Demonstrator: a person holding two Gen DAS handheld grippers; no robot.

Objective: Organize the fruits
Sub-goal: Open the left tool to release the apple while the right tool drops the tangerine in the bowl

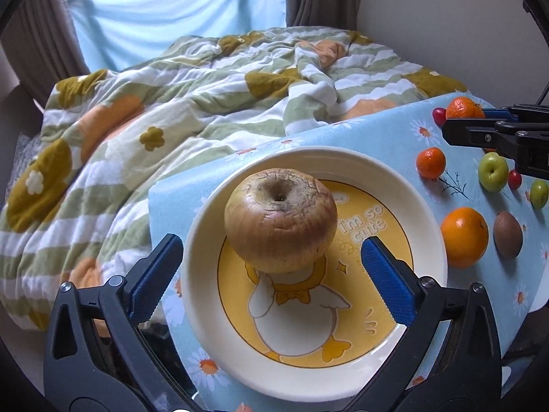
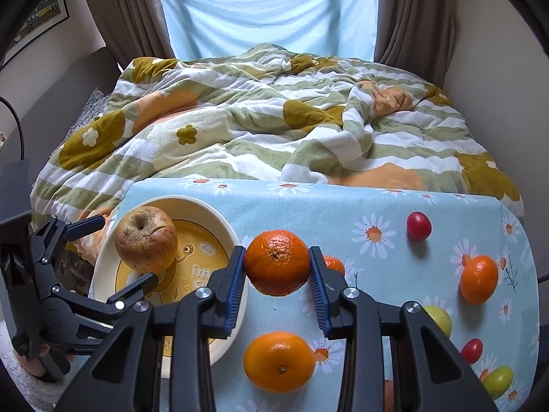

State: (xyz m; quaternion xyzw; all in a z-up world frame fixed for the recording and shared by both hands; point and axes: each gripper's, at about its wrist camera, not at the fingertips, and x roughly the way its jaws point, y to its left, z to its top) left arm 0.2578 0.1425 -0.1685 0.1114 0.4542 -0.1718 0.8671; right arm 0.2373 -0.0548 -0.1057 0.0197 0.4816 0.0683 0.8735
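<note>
A wrinkled apple (image 1: 279,219) sits in the cream duck plate (image 1: 206,295) at the table's left end. It also shows in the right wrist view (image 2: 145,239), in the plate (image 2: 219,230). My left gripper (image 1: 271,278) is open, its blue pads either side of the apple and just behind it. My right gripper (image 2: 277,285) is shut on a mandarin (image 2: 277,261) and holds it above the tablecloth, right of the plate. In the left wrist view the right gripper (image 1: 494,134) reaches in from the right with the mandarin (image 1: 463,107).
On the daisy tablecloth (image 2: 343,202) lie an orange (image 2: 278,361), a mandarin (image 2: 478,279), red cherry tomatoes (image 2: 418,225), green fruits (image 1: 493,171) and a kiwi (image 1: 507,235). A rumpled quilt (image 2: 260,120) on the bed lies beyond the table.
</note>
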